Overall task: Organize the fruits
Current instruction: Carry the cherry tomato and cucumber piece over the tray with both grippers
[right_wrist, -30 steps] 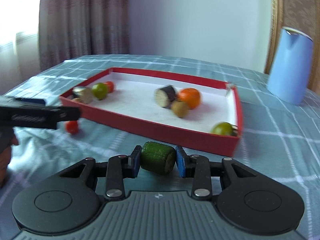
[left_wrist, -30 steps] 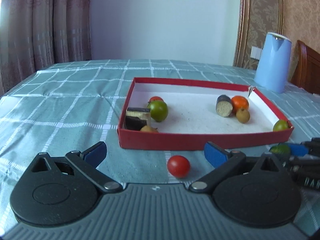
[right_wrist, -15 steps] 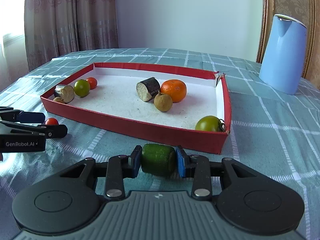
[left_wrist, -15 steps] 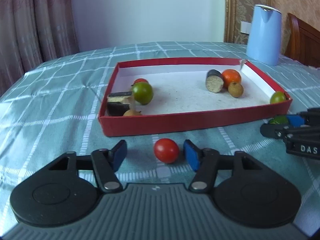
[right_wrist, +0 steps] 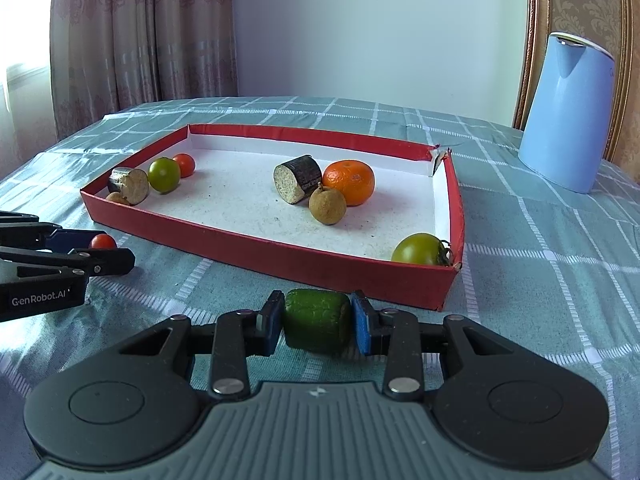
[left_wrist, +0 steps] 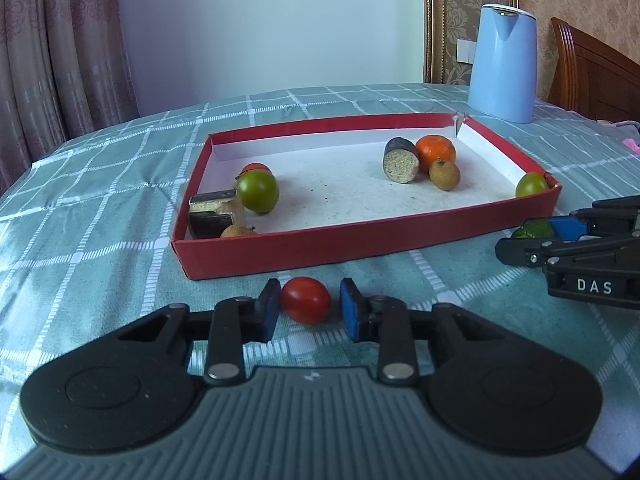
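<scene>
Fruit bound for the red tray (left_wrist: pixel 360 240)

My right gripper (right_wrist: pixel 317 320) clamps the green chunk (right_wrist: pixel 317 320); my left gripper (left_wrist: pixel 307 307), part-open, should close squarely on the red tomato (left_wrist: pixel 305 300).

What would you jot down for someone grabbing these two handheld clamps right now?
Left gripper: open around the small red tomato on the checked tablecloth, right pad not touching.
Right gripper: shut on the green cylindrical chunk, just outside the shallow red cardboard tray.
Done: the tray already holds several fruits.
Left: close on the tomato, then probably place both pieces in the tray.
</scene>
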